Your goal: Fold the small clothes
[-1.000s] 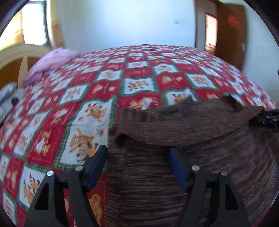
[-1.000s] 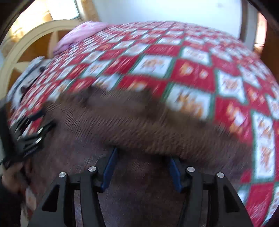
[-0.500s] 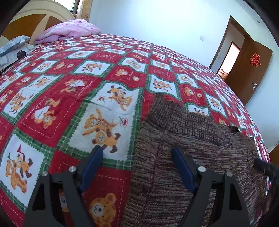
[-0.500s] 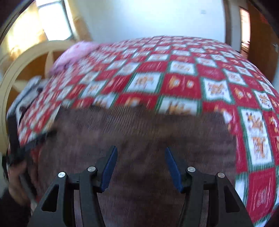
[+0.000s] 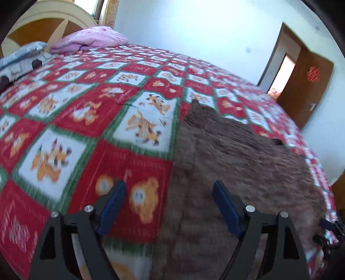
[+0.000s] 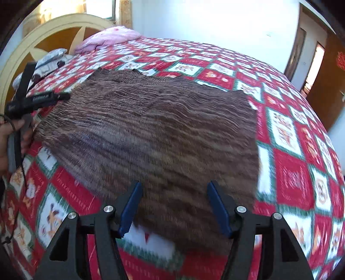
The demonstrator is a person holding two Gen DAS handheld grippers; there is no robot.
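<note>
Lying flat on the bedspread [image 6: 291, 150], the brown knit [image 6: 161, 129] sits below both spread, empty tools, right one [image 6: 174, 206] widening.

White walls [image 5: 194, 32], a brown door [image 5: 306, 86] ajar, a sunlit window [image 6: 101, 10] behind the arched headboard [image 6: 43, 36].

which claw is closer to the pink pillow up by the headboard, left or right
Left, I think. The left claw sits at the brown knit garment's edge on the side toward the pink pillow; the right claw, jaws opening, is over the garment's near edge, farther away.
</note>
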